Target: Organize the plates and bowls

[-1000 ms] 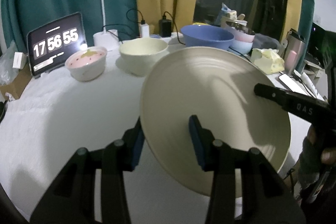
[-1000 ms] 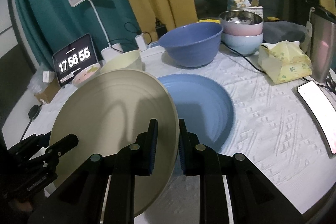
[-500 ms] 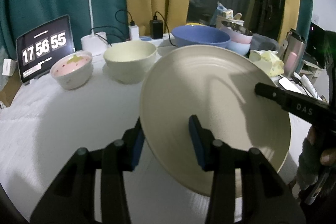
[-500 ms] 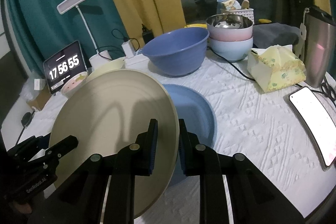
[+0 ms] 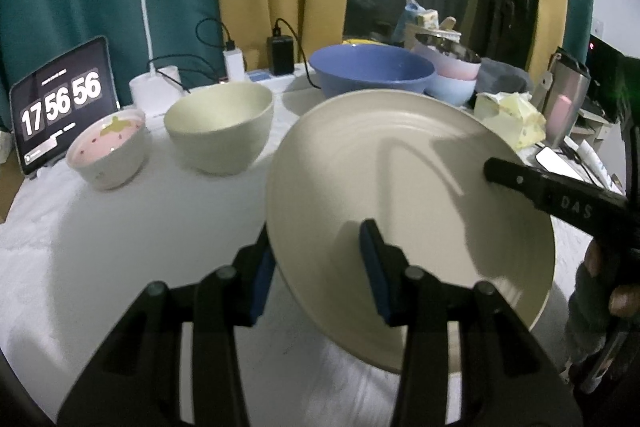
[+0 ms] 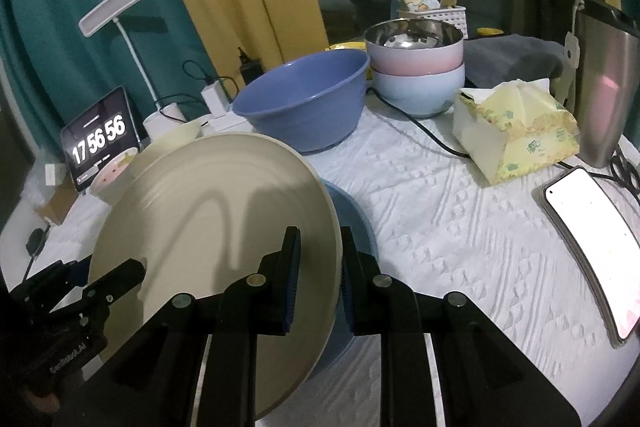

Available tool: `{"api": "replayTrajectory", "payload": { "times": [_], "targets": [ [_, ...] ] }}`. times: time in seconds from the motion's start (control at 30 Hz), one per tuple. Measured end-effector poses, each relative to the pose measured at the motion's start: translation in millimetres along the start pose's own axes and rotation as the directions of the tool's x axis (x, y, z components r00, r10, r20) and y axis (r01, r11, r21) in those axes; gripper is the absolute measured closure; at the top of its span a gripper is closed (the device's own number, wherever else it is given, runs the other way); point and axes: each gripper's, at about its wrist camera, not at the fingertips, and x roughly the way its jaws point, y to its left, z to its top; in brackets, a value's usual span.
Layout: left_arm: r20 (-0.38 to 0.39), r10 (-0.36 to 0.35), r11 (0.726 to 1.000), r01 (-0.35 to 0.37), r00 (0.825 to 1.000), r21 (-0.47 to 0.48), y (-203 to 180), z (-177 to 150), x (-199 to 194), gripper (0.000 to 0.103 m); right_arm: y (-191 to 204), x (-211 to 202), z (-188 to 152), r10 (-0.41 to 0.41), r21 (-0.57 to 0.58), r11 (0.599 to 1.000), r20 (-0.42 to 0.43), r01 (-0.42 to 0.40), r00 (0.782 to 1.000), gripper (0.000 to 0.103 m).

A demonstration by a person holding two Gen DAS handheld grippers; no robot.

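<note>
You are holding the cream plate tilted above the blue plate, your left gripper and right gripper each pinching opposite rims between their fingers.

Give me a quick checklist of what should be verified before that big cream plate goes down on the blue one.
1. Left gripper clamped on the cream plate rim: ok.
2. Right gripper clamped on the opposite rim: ok.
3. Blue plate has nothing on its visible part: ok; the rest is hidden.
4. Cream plate level: not ok, it is tilted.
5. Cream plate centred over the blue plate: cannot tell.
6. Big blue bowl stands apart from the landing spot: ok.
</note>
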Motion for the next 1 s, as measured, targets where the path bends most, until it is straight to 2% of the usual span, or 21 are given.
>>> {"api": "replayTrajectory", "payload": {
  "times": [0.37, 0.67, 0.87, 1.0],
  "targets": [
    [-0.014, 0.015, 1.0, -0.015, 1.0, 0.003, -5, 6, 21, 0.06, -11, 15, 5, -0.01, 0.016, 1.0, -0.011, 0.01, 1.0, 0.081],
    [-0.065, 0.028, 1.0, -0.028, 0.997, -0.002, -4, 4, 37, 0.055, -13, 23, 4, -0.011, 0.015, 1.0, -0.027, 0.011, 1.0, 0.079],
    [-0.06, 0.025, 1.0, -0.024, 0.998, 0.003, -5, 2, 38, 0.053, -12, 21, 4, -0.017, 0.016, 1.0, -0.027, 0.018, 0.999, 0.078],
    [-0.066, 0.024, 1.0, -0.024, 0.998, 0.001, -3, 2, 38, 0.053, -9, 19, 4, -0.02, 0.005, 1.0, -0.02, 0.02, 1.0, 0.072]
  ]
}}
